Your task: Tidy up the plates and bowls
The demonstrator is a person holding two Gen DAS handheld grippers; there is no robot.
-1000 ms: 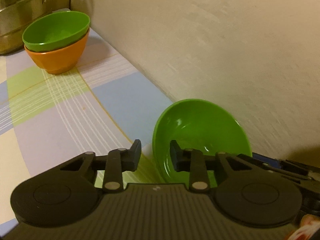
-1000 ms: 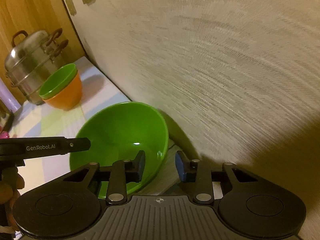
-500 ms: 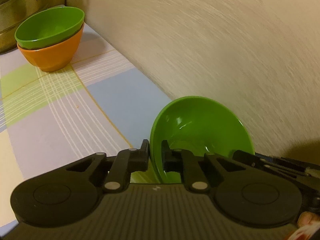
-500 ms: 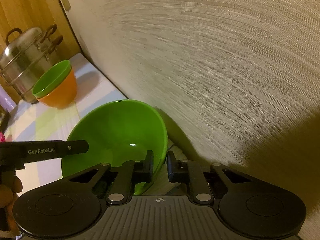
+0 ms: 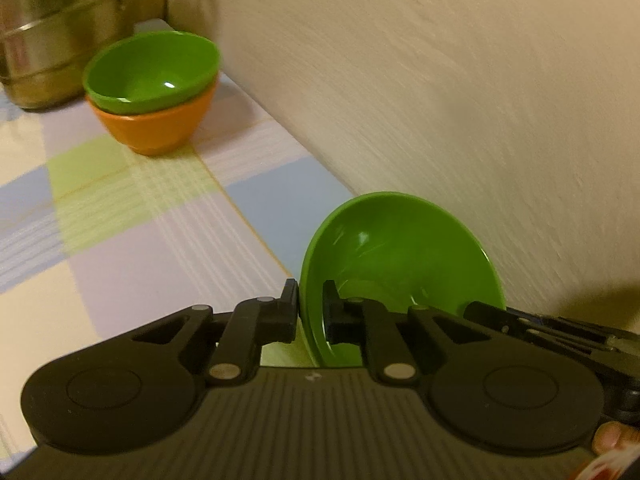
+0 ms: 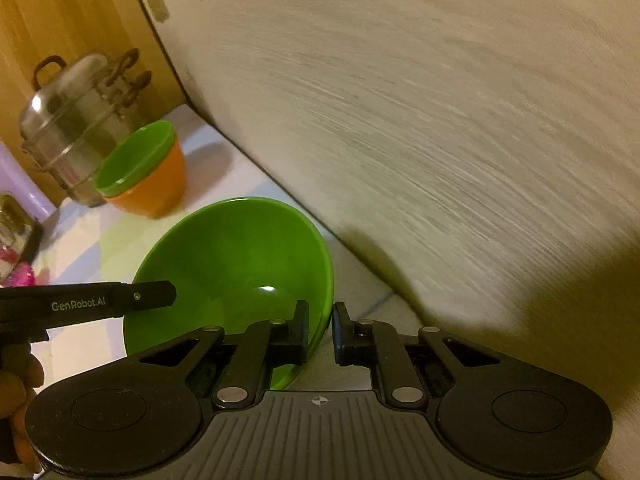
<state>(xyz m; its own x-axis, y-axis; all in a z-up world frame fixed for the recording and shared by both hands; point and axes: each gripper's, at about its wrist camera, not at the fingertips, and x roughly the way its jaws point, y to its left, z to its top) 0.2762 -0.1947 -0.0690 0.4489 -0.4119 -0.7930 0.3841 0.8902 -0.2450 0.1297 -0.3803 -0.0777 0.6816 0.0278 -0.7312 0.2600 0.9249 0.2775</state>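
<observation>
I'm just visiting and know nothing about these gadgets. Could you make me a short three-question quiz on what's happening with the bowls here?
1. True or false: both grippers are closed on the rim of the same green bowl.
2. Multiple choice: the other green bowl by the wall sits A) upside down on the tablecloth, B) nested inside an orange bowl, C) on top of the steel steamer pot.
3. Fill in: the held bowl's rim runs between the fingers of the left gripper and the ____ gripper.

Key: 1 true; 2 B; 3 right.
</observation>
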